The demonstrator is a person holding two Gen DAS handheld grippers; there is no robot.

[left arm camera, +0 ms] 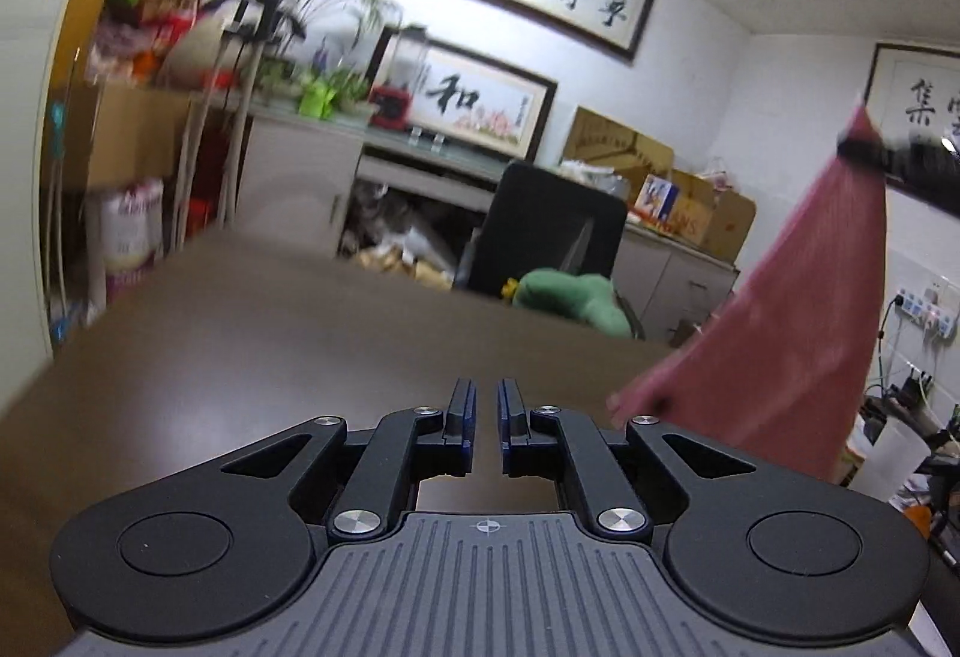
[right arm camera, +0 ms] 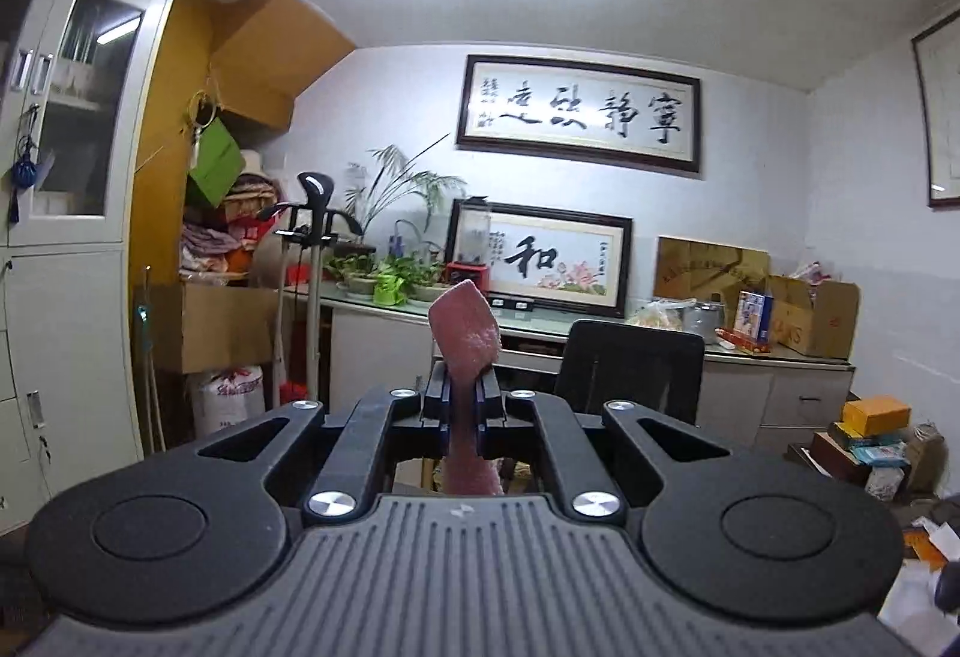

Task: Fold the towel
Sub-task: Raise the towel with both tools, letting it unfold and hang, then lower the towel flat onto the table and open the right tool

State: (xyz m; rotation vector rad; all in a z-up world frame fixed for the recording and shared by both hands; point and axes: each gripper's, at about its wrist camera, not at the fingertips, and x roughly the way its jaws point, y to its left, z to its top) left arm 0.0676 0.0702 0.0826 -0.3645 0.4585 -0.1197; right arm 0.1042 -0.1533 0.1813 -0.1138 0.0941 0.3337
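The pink towel [left arm camera: 798, 333] hangs in a long drape at the right of the left wrist view. Its top corner is pinched by my right gripper [left arm camera: 864, 150], seen dark and blurred, and its lower edge reaches the brown table [left arm camera: 240, 333]. In the right wrist view my right gripper [right arm camera: 462, 375] is shut on the towel [right arm camera: 465, 327]. A pink corner sticks up past the fingertips and the rest drops below the jaws. My left gripper [left arm camera: 486, 387] hovers low over the table, left of the towel's lower edge. Its fingers stand almost together with only a thin slit, nothing between them.
A black office chair [left arm camera: 552, 231] and a green plush toy [left arm camera: 570, 297] sit beyond the table's far edge. A desk with plants [right arm camera: 390, 273], framed calligraphy and cardboard boxes [right arm camera: 816, 315] lines the back wall. A white cabinet [right arm camera: 66, 177] stands at left.
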